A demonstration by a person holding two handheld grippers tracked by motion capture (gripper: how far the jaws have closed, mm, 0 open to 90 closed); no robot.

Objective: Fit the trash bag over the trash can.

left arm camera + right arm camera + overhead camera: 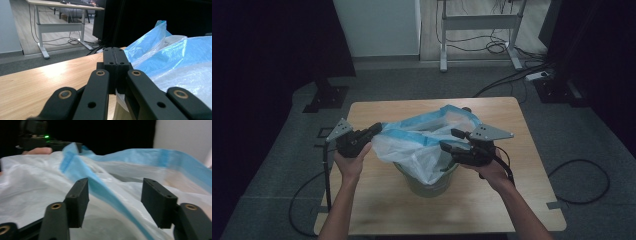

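— So, how far can the lining of the bin be judged to have got?

— Partly done. Nearest the person, the lower part of the bag (422, 150) is seen hanging inside the bin (428, 186), which stands on the table (377, 200) near its middle. The blue-edged mouth has not yet been folded over the rim; it is held up above it.

— And how is it being held?

— On its left edge the bag is pinched by the left gripper (374, 131), whose jaws are pressed together on the film. The right gripper (452, 140) is held with its jaws spread, the blue hem lying between them, not yet clamped.

— What is left?

— Probably the right side must be gripped, the mouth stretched wide, and the hem drawn down around the rim, the far side included.
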